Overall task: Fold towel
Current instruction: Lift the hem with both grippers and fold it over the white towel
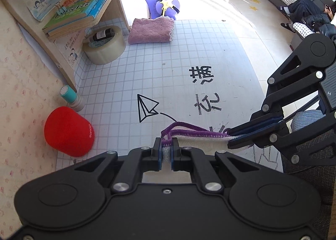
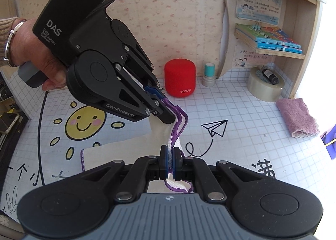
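Both tongs are clamped on the towel (image 2: 126, 151): right tongs (image 2: 170, 163) and left tongs (image 1: 167, 151) each pinch its purple-stitched edge, lifted above the tabletop (image 1: 168, 55). It looks light, soft and limp; corners along that hem seem the surest hold. Beyond lies 1 folded pink towel (image 1: 150, 31).

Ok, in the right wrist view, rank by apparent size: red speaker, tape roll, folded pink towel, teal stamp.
1. Red speaker
2-3. Tape roll and folded pink towel look alike; unranked
4. Teal stamp, clearly smallest
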Available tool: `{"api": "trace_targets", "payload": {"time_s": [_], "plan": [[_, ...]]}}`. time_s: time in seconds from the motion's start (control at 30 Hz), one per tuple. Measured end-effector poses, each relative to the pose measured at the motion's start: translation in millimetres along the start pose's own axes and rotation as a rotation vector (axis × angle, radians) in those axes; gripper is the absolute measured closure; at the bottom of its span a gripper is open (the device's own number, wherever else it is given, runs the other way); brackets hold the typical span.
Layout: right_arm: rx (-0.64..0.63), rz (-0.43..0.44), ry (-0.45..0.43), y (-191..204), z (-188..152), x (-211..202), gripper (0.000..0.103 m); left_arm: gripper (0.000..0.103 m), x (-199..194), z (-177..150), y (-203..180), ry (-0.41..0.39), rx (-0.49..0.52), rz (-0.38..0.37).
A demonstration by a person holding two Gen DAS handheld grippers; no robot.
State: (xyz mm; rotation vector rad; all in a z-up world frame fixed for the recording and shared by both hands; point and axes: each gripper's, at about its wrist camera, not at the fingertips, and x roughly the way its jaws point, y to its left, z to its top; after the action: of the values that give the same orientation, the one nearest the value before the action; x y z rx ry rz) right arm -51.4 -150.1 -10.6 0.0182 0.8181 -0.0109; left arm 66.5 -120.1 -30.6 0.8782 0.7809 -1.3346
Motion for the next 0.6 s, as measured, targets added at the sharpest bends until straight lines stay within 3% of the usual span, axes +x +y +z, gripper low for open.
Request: {"api": "trace_targets", "payload": {"time_s": [0.6], "plan": [[-0.124,0.057,0.024,54,-8,1,0.1,0.093,-24,-49,-9,0.006,-0.046,0.04]]}}
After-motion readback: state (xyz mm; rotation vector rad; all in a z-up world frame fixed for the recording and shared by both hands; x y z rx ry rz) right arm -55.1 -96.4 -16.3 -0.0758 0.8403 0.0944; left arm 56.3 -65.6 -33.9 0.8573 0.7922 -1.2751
